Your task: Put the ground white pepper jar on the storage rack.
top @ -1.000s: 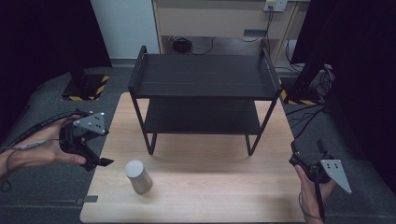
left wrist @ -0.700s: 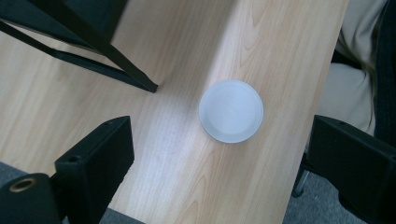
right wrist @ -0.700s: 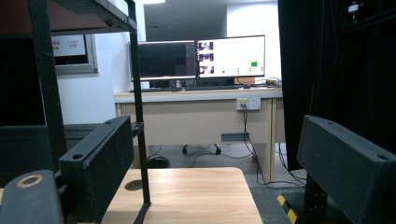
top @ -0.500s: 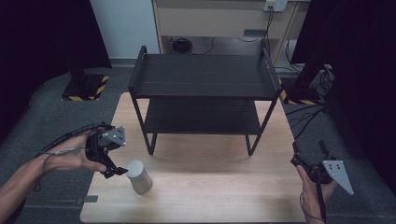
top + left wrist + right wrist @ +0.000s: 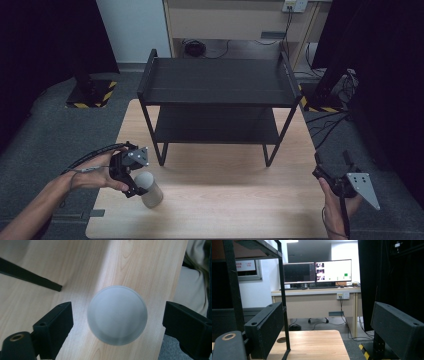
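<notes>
Pale wood-grain bench point(image 5: 240, 200), matte. Black metal two-tier rack point(image 5: 217, 82) at far edge, thin square legs. Frosted grey cup point(image 5: 149, 189), smooth cylinder, round top, upright near front-left corner. Left gripper point(image 5: 113, 322) above cup, jaws wide apart either side, not touching. Right gripper point(image 5: 324, 325) off front-right corner, jaws apart, holding nothing.
</notes>
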A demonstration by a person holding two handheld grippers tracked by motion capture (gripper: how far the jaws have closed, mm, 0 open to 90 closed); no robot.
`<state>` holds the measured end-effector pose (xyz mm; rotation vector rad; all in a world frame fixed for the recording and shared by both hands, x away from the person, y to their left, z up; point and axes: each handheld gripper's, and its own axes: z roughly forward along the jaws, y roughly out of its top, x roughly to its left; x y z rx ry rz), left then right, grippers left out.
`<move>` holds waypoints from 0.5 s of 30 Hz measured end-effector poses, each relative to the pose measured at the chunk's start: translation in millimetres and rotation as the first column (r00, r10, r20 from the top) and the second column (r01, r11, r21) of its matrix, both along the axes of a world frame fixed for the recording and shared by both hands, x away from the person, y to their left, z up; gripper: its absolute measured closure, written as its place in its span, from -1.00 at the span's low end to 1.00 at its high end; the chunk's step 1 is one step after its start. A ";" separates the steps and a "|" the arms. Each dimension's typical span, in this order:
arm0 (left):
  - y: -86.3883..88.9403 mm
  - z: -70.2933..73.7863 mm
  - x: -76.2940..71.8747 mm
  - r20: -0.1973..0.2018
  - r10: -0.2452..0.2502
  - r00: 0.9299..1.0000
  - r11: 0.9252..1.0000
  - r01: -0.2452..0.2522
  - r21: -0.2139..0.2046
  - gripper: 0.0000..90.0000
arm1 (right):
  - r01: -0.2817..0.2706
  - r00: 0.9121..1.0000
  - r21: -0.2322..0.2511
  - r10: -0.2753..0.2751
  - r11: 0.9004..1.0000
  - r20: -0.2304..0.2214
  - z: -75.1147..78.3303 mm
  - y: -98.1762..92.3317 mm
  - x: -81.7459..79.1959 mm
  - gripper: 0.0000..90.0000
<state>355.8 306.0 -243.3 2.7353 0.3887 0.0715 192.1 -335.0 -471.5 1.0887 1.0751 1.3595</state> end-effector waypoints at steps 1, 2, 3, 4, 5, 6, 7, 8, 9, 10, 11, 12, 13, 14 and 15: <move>-1.2 -2.2 0.4 0.000 -0.005 1.000 1.000 0.005 0.004 -0.79 | 0.000 1.000 0.002 0.000 1.000 0.000 0.0 -0.1 0.1 -0.75; -1.7 -4.4 0.8 -0.001 -0.010 1.000 1.000 0.010 0.003 -0.78 | 0.000 1.000 0.002 0.000 1.000 0.000 -0.1 0.1 0.1 -0.75; -1.4 -7.0 1.5 -0.003 -0.012 1.000 1.000 0.012 -0.004 -0.76 | -0.001 1.000 0.001 0.001 1.000 -0.001 -0.1 0.2 0.0 -0.74; -1.4 -7.0 1.5 -0.003 -0.012 1.000 1.000 0.012 -0.004 -0.73 | -0.001 1.000 0.001 0.001 1.000 -0.001 -0.1 0.2 0.0 -0.74; -3.1 -10.6 1.6 0.003 -0.023 1.000 1.000 0.023 0.003 -0.71 | -0.003 1.000 0.000 0.003 1.000 -0.003 -0.1 0.3 -0.3 -0.74; -4.4 -13.6 1.7 0.004 -0.026 1.000 1.000 0.026 0.007 -0.69 | -0.004 1.000 0.000 0.004 1.000 -0.004 0.0 0.3 -0.4 -0.74; -5.4 -16.0 1.8 0.005 -0.028 1.000 1.000 0.028 0.011 -0.69 | -0.004 1.000 0.000 0.004 1.000 -0.003 -0.1 0.4 -0.5 -0.74; -6.8 -17.9 1.8 0.007 -0.035 0.999 0.999 0.035 0.019 -0.67 | -0.003 1.000 0.001 0.003 1.000 -0.002 -0.2 0.5 -0.6 -0.74; -8.5 -19.5 1.7 0.008 -0.038 0.999 0.999 0.038 0.029 -0.64 | -0.003 1.000 0.000 0.003 1.000 -0.001 -0.2 0.4 -0.6 -0.74; -9.9 -21.4 1.9 0.009 -0.037 0.999 0.999 0.037 0.038 -0.64 | -0.002 1.000 0.000 0.002 1.000 0.000 -0.2 0.3 -0.7 -0.74; -9.9 -21.4 1.9 0.009 -0.037 0.999 0.999 0.037 0.038 -0.64 | -0.002 1.000 0.000 0.002 1.000 0.000 -0.2 0.3 -0.7 -0.74; -9.9 -23.9 2.0 0.008 -0.035 0.999 0.999 0.035 0.036 -0.64 | -0.002 1.000 0.000 0.002 1.000 0.001 -0.4 -0.1 -0.8 -0.74; -9.9 -25.2 1.3 0.012 -0.035 0.999 0.999 0.035 0.035 -0.64 | -0.002 1.000 0.001 0.002 1.000 0.001 -0.7 -0.3 -0.8 -0.73; -9.2 -26.0 1.3 0.014 -0.041 0.999 0.999 0.040 0.032 -0.61 | -0.001 1.000 0.000 0.001 1.000 0.001 -0.8 -0.4 -0.8 -0.73; -9.0 -26.4 2.0 0.010 -0.044 0.999 0.998 0.044 0.034 -0.53 | -0.001 1.000 0.001 0.001 1.000 0.000 -0.9 -0.4 -0.7 -0.73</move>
